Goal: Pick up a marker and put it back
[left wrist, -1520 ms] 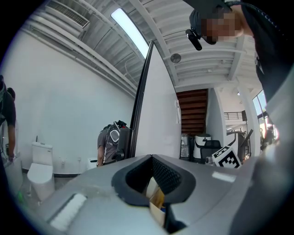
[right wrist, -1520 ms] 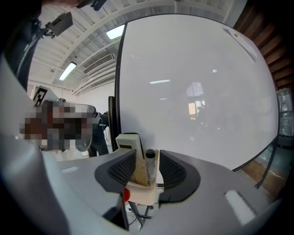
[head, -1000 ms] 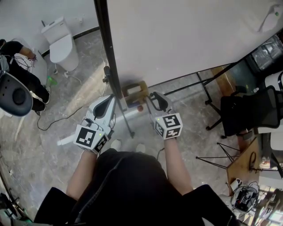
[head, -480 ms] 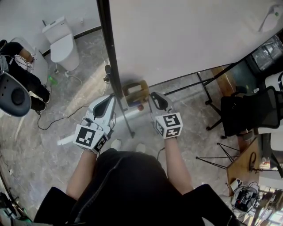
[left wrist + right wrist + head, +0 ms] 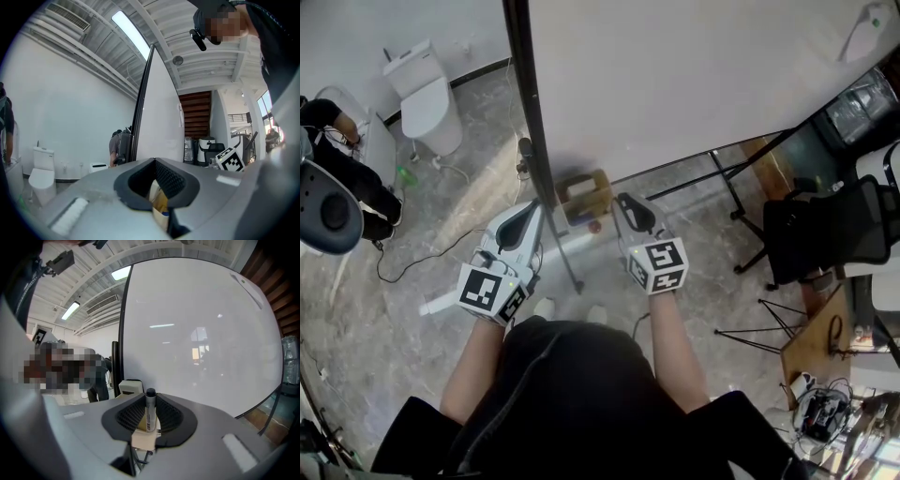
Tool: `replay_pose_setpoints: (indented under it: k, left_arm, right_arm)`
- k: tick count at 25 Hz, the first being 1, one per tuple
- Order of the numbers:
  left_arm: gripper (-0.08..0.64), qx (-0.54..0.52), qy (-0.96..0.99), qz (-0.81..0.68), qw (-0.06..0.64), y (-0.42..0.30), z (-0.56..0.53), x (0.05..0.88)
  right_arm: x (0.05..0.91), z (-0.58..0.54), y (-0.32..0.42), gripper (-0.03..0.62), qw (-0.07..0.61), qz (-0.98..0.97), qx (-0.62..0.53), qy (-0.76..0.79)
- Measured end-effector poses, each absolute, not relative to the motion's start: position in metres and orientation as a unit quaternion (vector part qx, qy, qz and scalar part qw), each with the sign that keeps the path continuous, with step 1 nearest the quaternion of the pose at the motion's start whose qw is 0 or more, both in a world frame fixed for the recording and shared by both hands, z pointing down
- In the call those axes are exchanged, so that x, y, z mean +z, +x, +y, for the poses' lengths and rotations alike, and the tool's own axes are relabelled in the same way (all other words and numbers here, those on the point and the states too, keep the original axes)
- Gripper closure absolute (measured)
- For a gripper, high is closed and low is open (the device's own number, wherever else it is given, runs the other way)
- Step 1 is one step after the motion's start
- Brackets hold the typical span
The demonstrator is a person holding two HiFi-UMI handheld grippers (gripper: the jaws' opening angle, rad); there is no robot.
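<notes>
My right gripper [image 5: 630, 208] is shut on a grey marker with a black cap [image 5: 150, 411]. The marker stands upright between the ribbed pads [image 5: 127, 417], its cap above the jaw tips. This gripper hangs just right of a small wooden holder box [image 5: 586, 194] at the foot of the whiteboard [image 5: 694, 84]; the box's pale top [image 5: 130, 386] shows just beyond the jaws. My left gripper [image 5: 523, 221] is left of the box by the board's black post [image 5: 530, 122]. Its jaws stand a narrow gap apart with nothing between them; the box [image 5: 159, 201] shows through the gap.
The board's stand legs [image 5: 731, 183] spread over the marble floor. A black office chair [image 5: 820, 234] and a wooden table edge [image 5: 816, 342] are at the right. A toilet [image 5: 427, 89], a floor cable [image 5: 431, 253] and a seated person [image 5: 342, 164] are at the left.
Both grippers keep their places beside the holder box; only the head view has shifted slightly.
</notes>
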State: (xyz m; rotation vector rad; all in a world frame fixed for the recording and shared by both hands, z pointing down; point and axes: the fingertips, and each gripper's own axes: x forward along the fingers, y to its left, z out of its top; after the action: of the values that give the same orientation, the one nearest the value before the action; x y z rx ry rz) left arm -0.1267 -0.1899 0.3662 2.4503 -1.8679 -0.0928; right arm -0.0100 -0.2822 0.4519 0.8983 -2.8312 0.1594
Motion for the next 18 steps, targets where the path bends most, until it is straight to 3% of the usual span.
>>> replay_pose_setpoints:
  k: [18]
  left_arm:
    - [0.554,-0.033,0.830,-0.556,0.024,-0.114,-0.194,0.364]
  right_arm:
    - [0.379,-0.255,-0.002,0.517,-0.003,-0.949,0.027,0.315]
